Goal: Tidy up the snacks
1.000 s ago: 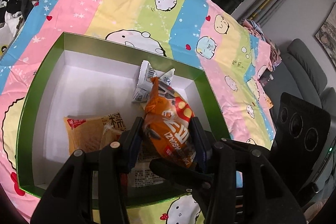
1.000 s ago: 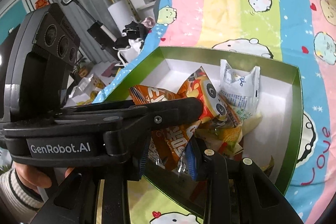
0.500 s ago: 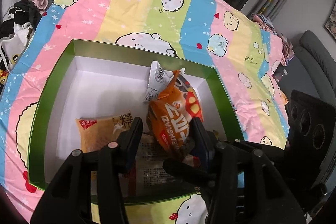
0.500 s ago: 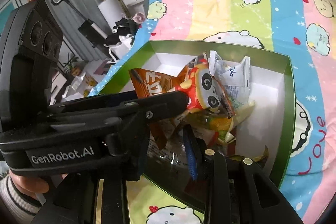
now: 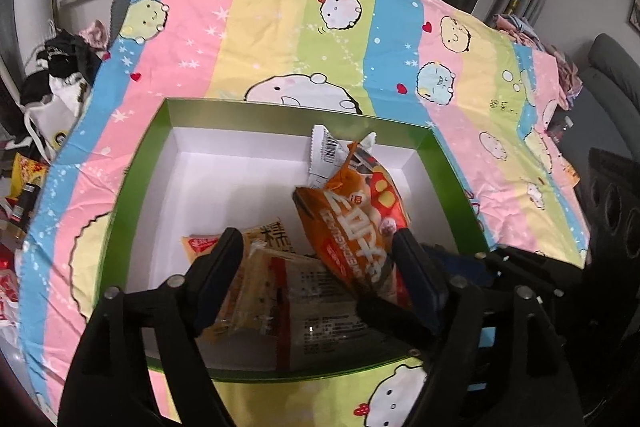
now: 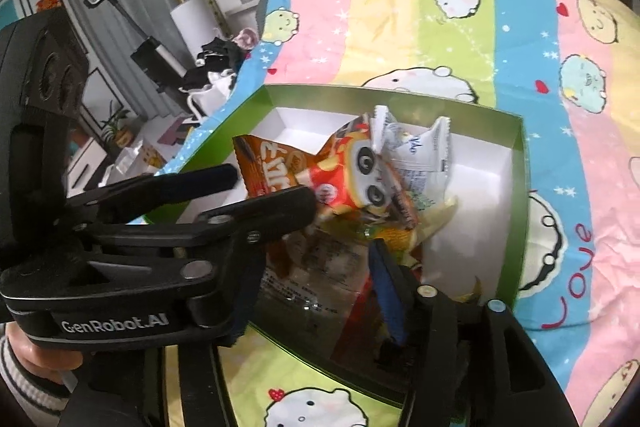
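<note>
A green box [image 5: 132, 187] with a white inside lies on the striped quilt [image 5: 272, 27]. In it an orange snack bag [image 5: 352, 227] leans on a white sachet [image 5: 326, 151], beside a yellow packet [image 5: 264, 239] and a clear printed packet [image 5: 316, 299]. My left gripper [image 5: 318, 271] is over the box's near end, its jaws opening. The orange bag rests by the right finger [image 5: 416, 275], and the left finger is off it. My right gripper [image 6: 316, 287] is also opening over the clear packet [image 6: 320, 263], nothing pinched. The left gripper's body [image 6: 160, 259] crosses that view.
The quilt [image 6: 400, 27] covers the surface around the box [image 6: 516, 195]. Clothes and bags [image 5: 52, 83] pile up off its left edge, and a grey chair [image 5: 612, 75] stands at the right. A person's hand [image 6: 28, 351] holds the left gripper.
Both pairs of jaws have spread apart and let go of the orange bag. It has settled lower into the box, against the white sachet.
</note>
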Demonstrator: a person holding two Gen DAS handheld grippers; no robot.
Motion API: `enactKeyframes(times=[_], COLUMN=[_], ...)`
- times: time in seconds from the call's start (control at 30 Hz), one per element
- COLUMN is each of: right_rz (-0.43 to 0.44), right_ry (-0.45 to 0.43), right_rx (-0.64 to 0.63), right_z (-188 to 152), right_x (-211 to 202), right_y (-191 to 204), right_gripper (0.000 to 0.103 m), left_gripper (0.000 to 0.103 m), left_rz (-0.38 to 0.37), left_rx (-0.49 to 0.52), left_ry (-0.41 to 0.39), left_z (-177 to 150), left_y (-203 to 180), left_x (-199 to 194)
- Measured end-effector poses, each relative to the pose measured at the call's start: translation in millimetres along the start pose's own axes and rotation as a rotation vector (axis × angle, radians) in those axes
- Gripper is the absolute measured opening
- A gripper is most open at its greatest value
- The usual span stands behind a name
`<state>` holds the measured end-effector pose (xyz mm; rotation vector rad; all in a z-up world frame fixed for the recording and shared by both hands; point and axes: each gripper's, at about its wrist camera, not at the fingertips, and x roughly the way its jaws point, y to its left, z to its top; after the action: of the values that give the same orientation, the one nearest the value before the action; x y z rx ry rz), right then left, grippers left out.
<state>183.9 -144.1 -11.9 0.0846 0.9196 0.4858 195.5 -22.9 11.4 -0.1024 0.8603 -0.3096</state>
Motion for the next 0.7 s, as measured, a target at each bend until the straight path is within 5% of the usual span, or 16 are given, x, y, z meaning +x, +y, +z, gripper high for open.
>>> enactKeyframes(times=[0.27,0.37,0.47,0.7], right_rz=[-0.098,-0.147,-0.174,-0.22], right_ry=[-0.038,-0.051,-0.058,-0.083], right_rx=[0.018,0.019,0.029,0.025], right_z=[-3,-5,-7,-10], right_x=[-22,-31,-40,-62], right_y=[-7,-9,-11,-5], right_gripper=[0.086,0.087,0.094,0.101], left_gripper=[0.088,0.09,0.102,0.102], left_rz=[0.064,0.08,0.09,0.118], left_rx=[0.007,0.004,-0.002,-0.016], left_ry=[0.004,0.001,-0.01,-0.021], left_z=[-4,-5,-7,-11], left_y=[1,1,1,2], left_x=[-13,-20,-29,-50])
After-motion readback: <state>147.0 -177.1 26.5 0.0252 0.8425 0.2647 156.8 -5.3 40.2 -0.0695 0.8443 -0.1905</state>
